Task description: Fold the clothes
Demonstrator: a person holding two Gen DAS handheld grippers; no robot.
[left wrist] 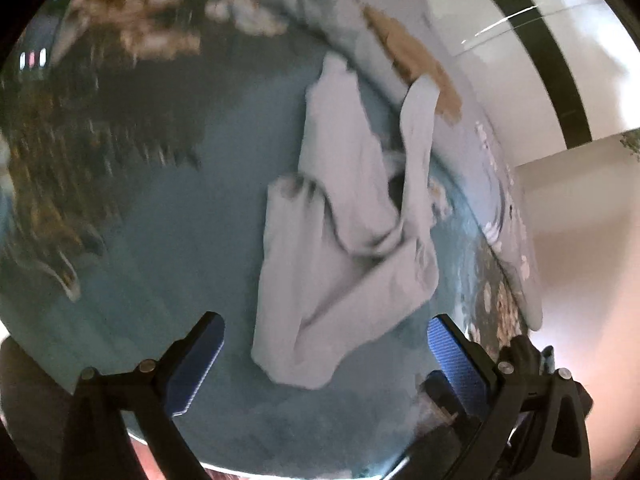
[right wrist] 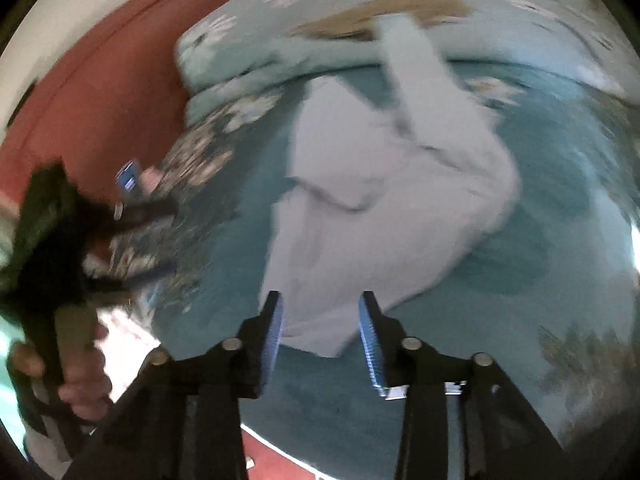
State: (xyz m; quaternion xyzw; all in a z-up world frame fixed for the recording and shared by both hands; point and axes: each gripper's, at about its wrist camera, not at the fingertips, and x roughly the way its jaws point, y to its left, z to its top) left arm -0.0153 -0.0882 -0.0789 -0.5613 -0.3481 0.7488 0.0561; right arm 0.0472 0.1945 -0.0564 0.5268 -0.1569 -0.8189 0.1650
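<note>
A crumpled pale lavender-grey cloth garment [left wrist: 344, 240] is seen lying in loose folds on a teal bedspread with a floral border [left wrist: 140, 240], with one long strip of it, a sleeve or a leg, stretched up onto a heaped light-blue flowered quilt [left wrist: 360, 12] at the far side. A tan fabric patch [left wrist: 416, 64] is seen on that quilt; what it belongs to cannot be made out. No container is visible, and no label or writing can be read; both views are blurred.

The left gripper [left wrist: 326, 344] is held with its blue-padded fingers spread wide, the garment's near end lying below and between them but not pressed by either pad. The right gripper [right wrist: 322, 320] is held partly open above the garment's near edge [right wrist: 320, 340]; nothing is clamped between its pads. In the right wrist view the left hand [right wrist: 84, 376] is seen wrapped around a dark handle, much smeared by motion. The floor beyond the bed appears reddish.
</note>
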